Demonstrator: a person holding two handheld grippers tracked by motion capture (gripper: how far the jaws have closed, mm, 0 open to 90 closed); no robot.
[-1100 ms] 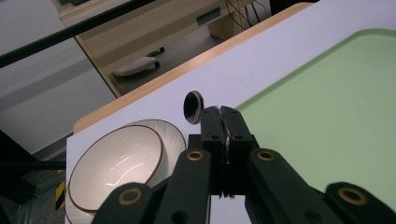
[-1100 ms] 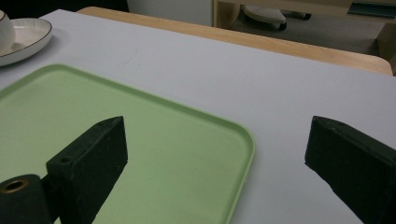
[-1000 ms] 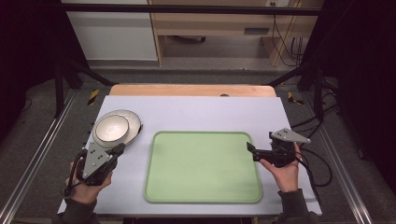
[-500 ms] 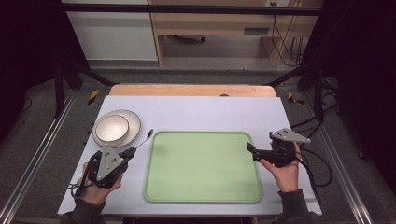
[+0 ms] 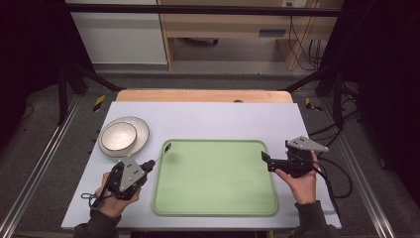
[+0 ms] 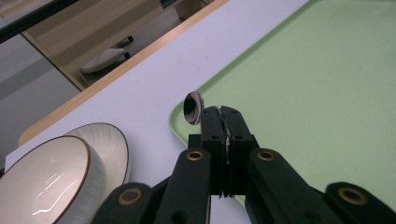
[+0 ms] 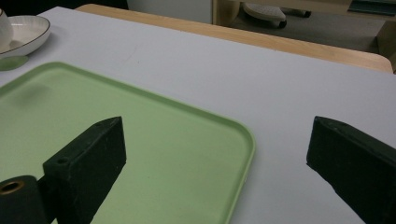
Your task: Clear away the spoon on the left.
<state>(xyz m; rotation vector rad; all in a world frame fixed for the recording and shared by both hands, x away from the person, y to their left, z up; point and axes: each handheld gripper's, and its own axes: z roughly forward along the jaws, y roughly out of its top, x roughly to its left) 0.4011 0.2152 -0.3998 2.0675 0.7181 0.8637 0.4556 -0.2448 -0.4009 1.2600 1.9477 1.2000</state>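
Left gripper clamping spoon, bowl end toward tray's far-left corner

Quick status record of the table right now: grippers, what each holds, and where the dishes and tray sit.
left gripper: shut on spoon, jaws clamped on the handle
spoon: bowl end sticks past the jaws, above the tray's near-left corner
right gripper: open, holding nothing, at the tray's right edge
tray: green, middle of the table, nothing on it
bowl: sits on the plate
plate: left of the tray, apart from it
table: white top, wooden far edge
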